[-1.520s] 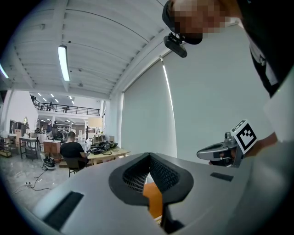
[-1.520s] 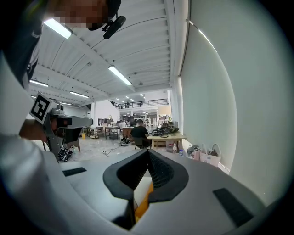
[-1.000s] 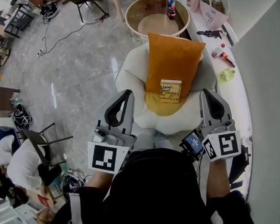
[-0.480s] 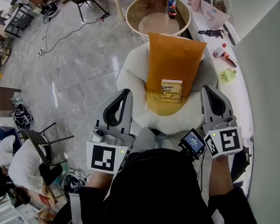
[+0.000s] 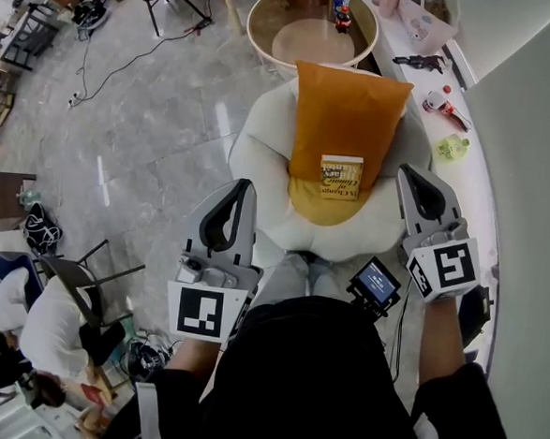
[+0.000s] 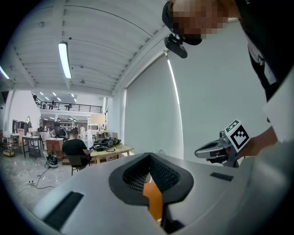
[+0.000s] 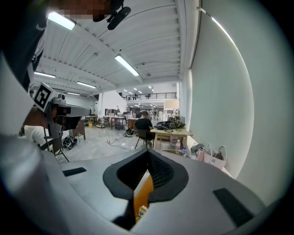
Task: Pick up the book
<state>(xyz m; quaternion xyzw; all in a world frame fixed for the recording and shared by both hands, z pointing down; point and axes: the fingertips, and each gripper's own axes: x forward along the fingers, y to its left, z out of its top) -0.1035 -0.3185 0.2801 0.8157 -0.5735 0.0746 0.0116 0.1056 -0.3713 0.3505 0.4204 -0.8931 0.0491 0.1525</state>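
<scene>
**Head view.** Yellow book (image 5: 341, 176) sits on the lower part of an orange cushion (image 5: 347, 106), which is propped on a white armchair (image 5: 260, 161). Cover faces up; the print is too small to read. Left tongs (image 5: 243, 185) and right tongs (image 5: 408, 172) are both held out toward the chair, one on each side of the book, neither touching it. The right pair is the nearer, just beside the cushion's edge. Each pair looks pressed together at the tip. Marker cubes face up on both. Beyond the chair is a round counter (image 5: 253, 29) with a wooden rim, a bottle (image 5: 341, 7) standing at its far edge. A white ledge (image 5: 474, 190) runs along the wall at right, with small items scattered on it. Grey polished floor (image 5: 151, 111) at left, a cable lying across it.

**Left gripper view.** Left tongs (image 6: 148, 156) are pressed together at the tip, nothing pinched. A strip of the orange cushion shows through the hollow behind the tip. Right tongs hang at right, marker cube up. In the background, a seated person (image 6: 73, 148) in a dark top, back turned.

**Right gripper view.** Right tongs (image 7: 148, 151) are pressed together and empty. The orange cushion shows through the hollow below the tip. A small pale printed corner sits at its lower end; cannot tell for certain that it is the book. Left tongs show at far left.
</scene>
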